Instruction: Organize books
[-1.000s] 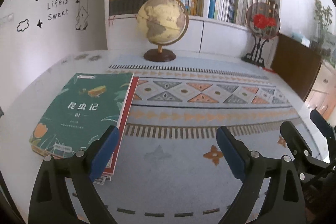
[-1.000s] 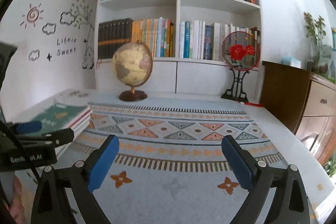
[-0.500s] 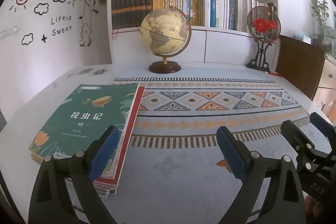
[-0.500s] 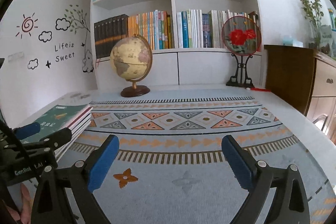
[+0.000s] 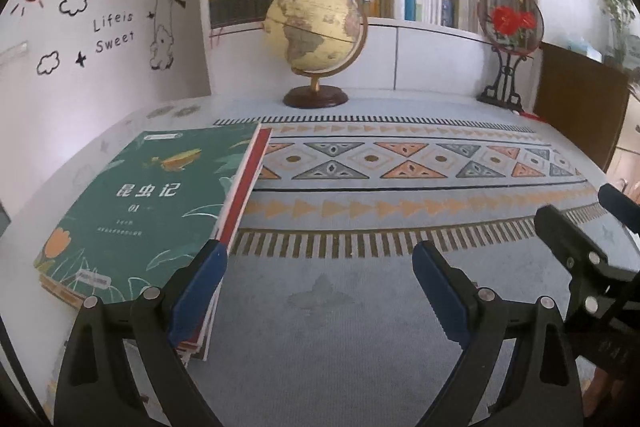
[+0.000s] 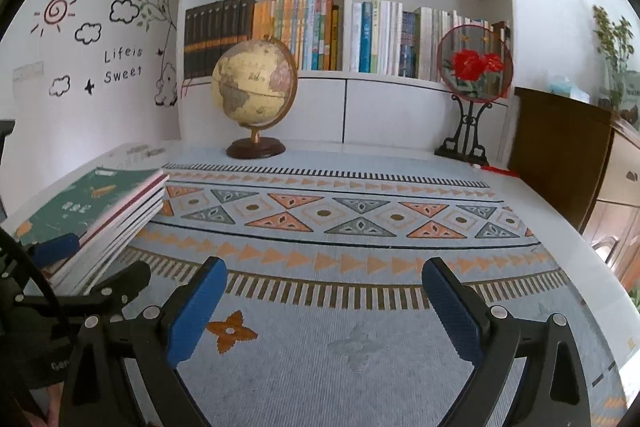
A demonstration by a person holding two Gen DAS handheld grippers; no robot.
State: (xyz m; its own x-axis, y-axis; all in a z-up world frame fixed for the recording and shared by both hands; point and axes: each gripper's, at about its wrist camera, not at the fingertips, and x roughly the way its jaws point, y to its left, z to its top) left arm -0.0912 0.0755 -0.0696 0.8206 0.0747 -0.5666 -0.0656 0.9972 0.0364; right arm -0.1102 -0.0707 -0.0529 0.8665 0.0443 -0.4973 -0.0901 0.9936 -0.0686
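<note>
Left gripper [image 5: 316, 291] dropped nearer book stack [image 5: 152, 203], jaws wide, right gripper [image 6: 322, 303] level

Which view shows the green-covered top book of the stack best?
The left wrist view: the green-covered top book lies close and nearly face-on, with its white title and orange flower readable. The right wrist view shows the same book at a low slant, its cover foreshortened, but reveals the stacked page edges below it.

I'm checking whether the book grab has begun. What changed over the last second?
The left gripper has edged toward the stack of books, its left finger now overlapping the stack's near corner. Nothing was gripped or released: both grippers remain open and empty, the right gripper over the rug. Stack and globe stayed put.
</note>
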